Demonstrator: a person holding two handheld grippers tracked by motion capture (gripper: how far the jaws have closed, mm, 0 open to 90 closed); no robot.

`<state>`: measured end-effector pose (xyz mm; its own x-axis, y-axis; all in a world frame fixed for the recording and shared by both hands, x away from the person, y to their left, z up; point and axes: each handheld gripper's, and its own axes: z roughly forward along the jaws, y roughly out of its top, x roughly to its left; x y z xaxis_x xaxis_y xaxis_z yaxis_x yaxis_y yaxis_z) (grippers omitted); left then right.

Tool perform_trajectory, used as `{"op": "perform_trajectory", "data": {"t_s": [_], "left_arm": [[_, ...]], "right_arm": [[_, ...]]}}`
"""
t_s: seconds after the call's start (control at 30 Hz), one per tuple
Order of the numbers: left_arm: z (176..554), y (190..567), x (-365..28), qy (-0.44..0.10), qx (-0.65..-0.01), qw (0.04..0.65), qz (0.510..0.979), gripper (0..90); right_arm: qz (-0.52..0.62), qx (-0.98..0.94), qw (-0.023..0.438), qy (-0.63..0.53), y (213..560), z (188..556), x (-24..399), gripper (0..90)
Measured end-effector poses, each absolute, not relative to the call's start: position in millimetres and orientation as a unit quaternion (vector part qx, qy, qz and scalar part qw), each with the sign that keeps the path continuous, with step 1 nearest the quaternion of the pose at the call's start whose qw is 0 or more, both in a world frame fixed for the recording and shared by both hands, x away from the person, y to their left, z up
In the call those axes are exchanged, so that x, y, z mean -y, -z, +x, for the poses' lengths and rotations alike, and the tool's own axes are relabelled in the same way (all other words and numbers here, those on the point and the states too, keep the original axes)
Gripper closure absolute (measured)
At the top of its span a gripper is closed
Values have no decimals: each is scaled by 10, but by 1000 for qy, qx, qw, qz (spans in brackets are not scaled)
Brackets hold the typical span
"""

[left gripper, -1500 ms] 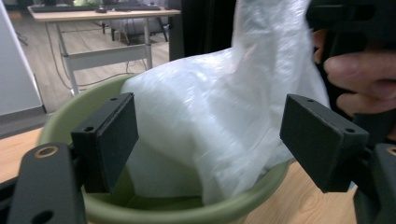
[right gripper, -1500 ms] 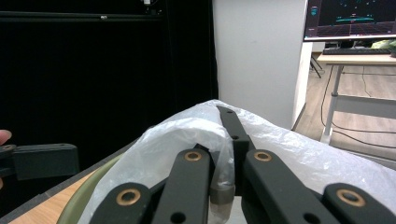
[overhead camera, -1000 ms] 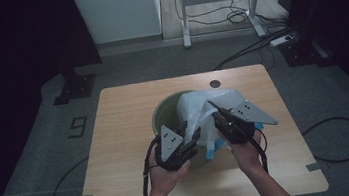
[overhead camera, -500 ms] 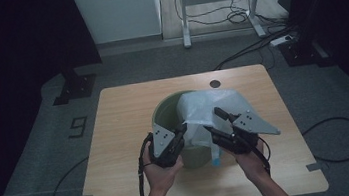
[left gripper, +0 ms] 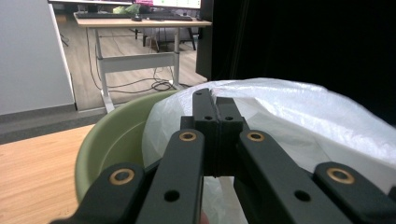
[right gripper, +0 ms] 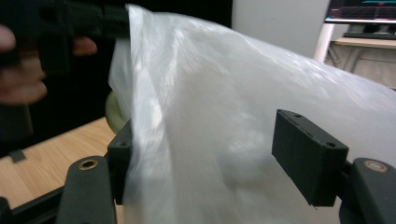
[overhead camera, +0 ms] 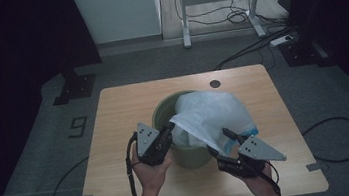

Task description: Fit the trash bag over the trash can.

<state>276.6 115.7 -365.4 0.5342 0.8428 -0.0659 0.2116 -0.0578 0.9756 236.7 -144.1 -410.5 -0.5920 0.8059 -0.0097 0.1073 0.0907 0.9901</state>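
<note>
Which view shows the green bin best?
The high view: the green bin stands whole on the table, the white bag draped over it. The left gripper view gives its rim; the right gripper view, a sliver behind the bag.

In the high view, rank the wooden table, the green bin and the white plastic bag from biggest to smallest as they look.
1. wooden table, by far the largest.
2. white plastic bag.
3. green bin, close to the bag; the bag hides much of it, so that order is unsure.
</note>
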Motion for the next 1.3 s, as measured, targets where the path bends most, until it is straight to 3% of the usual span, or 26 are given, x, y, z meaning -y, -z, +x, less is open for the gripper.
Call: {"op": "perform_trajectory", "data": {"t_s": [0.43, 0.8, 1.07, 1.17, 1.3], "left_arm": [[2730, 3667, -1617, -272, -425, 583, 637, 899], [2686, 3844, -2026, -270, -456, 577, 622, 897], [2683, 3936, -2094, -264, -457, 573, 628, 877], [2685, 3959, -2108, -255, -447, 573, 638, 811], [2678, 3966, -2170, -240, -430, 570, 658, 571]], "right_arm": [[367, -667, 305, -572, 4270, 2259, 1715, 286], [362, -663, 281, -592, 4372, 2223, 1816, 294], [382, -647, 277, -599, 4381, 2241, 1977, 291], [391, -646, 278, -594, 4381, 2328, 1978, 285], [395, -645, 286, -588, 4386, 2475, 1972, 277]]}}
